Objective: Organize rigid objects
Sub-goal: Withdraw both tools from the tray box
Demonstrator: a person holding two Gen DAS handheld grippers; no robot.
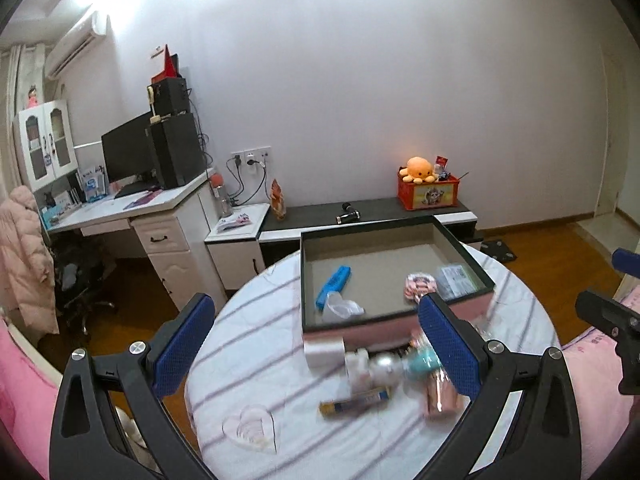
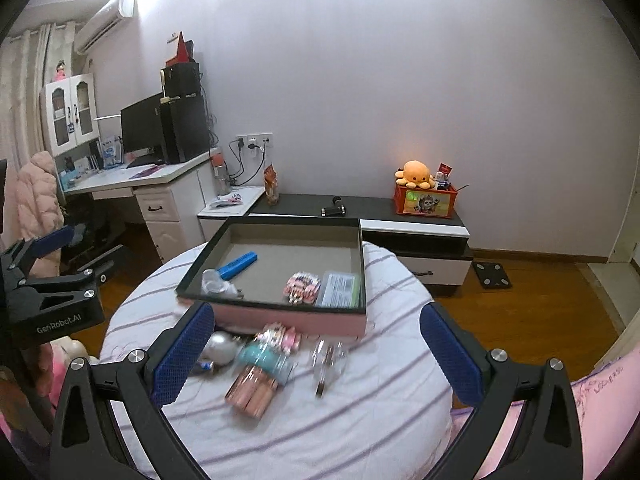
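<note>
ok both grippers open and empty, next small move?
Probably lower the right gripper onto the rose-gold tubes: they lie nearest between its open fingers, loose on the striped cloth, outside the box. The left gripper is open too, over a more crowded cluster.

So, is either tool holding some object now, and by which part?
Nothing is held. The left tool and the right tool are both open above the loose items in front of the box.

An orange octopus toy (image 2: 415, 174) sits on a red box (image 2: 425, 200) by the wall. A black computer screen (image 2: 142, 128) stands on the white desk (image 2: 120, 178). A pink coat (image 2: 38, 196) hangs nearby.
</note>
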